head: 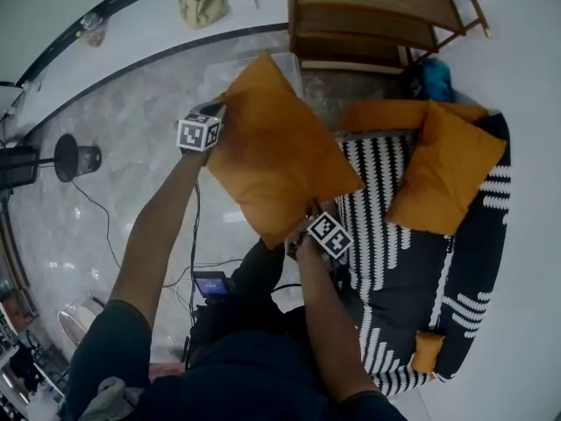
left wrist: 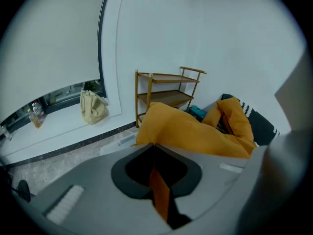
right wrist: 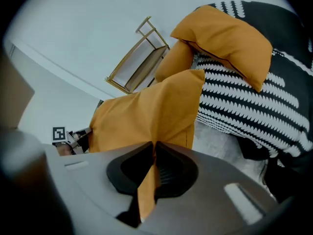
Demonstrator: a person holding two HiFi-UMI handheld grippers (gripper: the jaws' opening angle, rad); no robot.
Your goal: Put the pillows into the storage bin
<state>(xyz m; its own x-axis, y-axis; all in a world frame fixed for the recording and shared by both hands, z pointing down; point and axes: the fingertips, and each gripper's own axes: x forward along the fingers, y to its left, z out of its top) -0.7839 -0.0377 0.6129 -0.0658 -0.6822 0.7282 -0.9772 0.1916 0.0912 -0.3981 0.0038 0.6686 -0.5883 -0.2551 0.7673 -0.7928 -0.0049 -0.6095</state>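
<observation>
Holding the first orange pillow in the air, you have it stretched between both tools at the centre of the head view. Your left gripper has its jaws pressed together on a fold of the orange cover at the pillow's upper-left corner. Your right gripper is clamped the same way on the lower-right corner, with a strip of fabric hanging down between its jaws.

The clear storage bin sits on the pale floor just beyond the pillow, in the upper middle of the head view. Most of it is hidden behind the pillow, so you cannot tell whether anything lies inside. What shows of its rim and wall looks bare.

By that reading you are early in the job: one pillow is in transit and none is visibly stored. Two more orange pillows wait on the black-and-white sofa at the right. One leans upright, and the other lies behind it against the back edge. A small orange piece sits at the sofa's lower end. It may be another cushion, but it is too small to say.

What is left for this pillow, as I judge it, is to bring it over the bin's opening and lower it in before you release either corner.
</observation>
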